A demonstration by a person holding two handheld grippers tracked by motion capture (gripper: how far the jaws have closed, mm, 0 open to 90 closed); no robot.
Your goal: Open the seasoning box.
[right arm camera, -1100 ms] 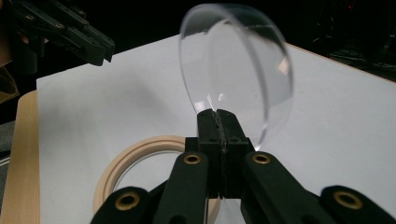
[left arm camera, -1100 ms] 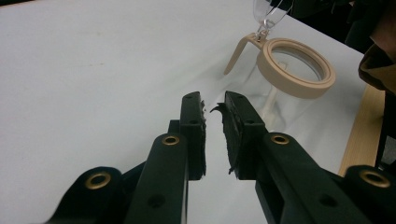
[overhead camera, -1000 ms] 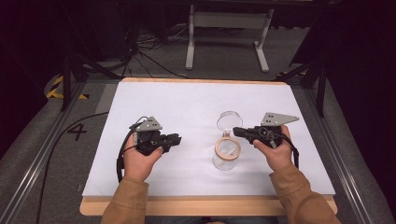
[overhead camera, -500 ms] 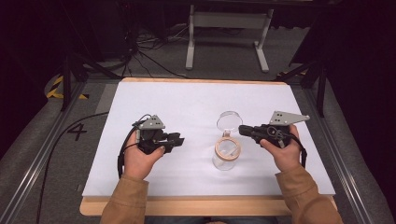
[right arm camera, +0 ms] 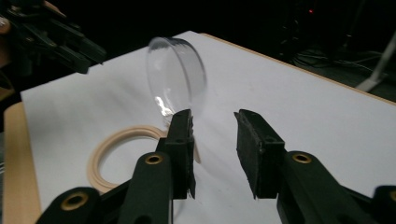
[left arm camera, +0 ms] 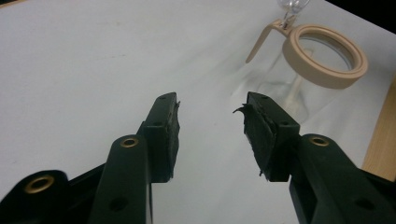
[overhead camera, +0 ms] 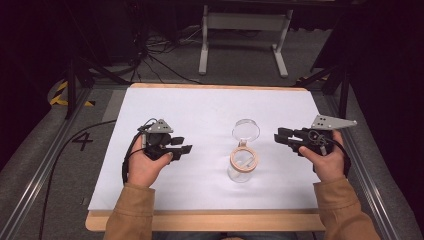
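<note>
A clear glass jar with a beige rubber gasket ring stands just right of the middle of the white tabletop, its round glass lid hinged open toward 12 o'clock. The left gripper hovers at the jar's 9 o'clock, the right gripper at 2 o'clock, both with jaws parted and empty. Grey carpet, cables and a metal stand lie beyond.
</note>
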